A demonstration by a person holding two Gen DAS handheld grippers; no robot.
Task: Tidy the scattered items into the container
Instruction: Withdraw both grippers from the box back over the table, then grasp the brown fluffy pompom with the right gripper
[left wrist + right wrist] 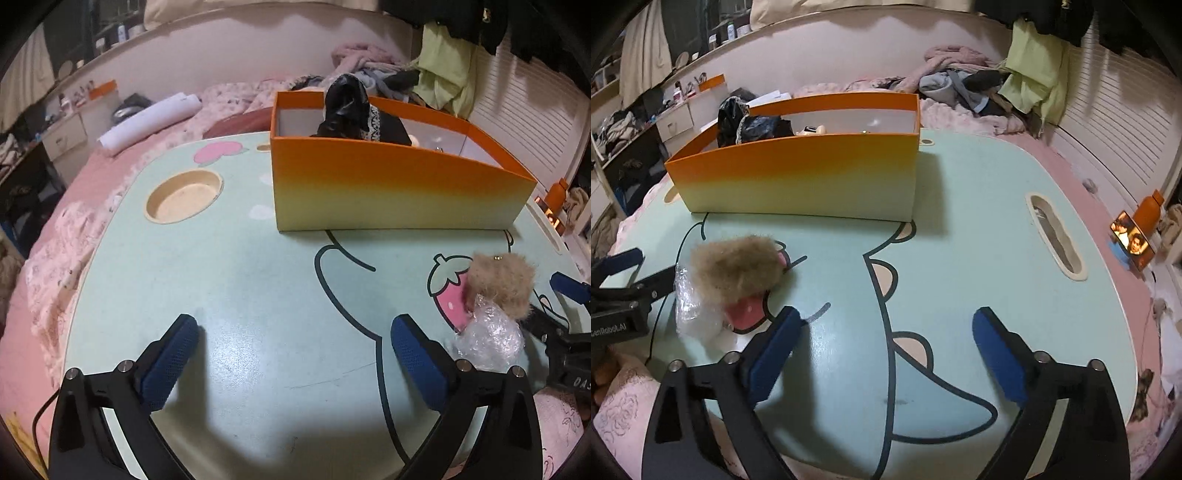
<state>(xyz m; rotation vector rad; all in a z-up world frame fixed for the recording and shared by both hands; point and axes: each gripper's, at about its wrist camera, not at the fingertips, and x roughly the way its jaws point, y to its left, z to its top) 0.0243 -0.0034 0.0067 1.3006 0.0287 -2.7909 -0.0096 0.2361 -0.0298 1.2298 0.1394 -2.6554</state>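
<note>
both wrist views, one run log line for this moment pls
left claw open, empty | right claw open, empty | furry item and plastic wrap on table | orange box holds black bag

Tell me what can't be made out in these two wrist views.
- Orange box contents: its front wall hides most, both views; only a black bag pokes out.
- Clear plastic wrap: the fuzzy brown item overlaps it, right view.
- Right gripper: cut off by the left view's edge.
</note>
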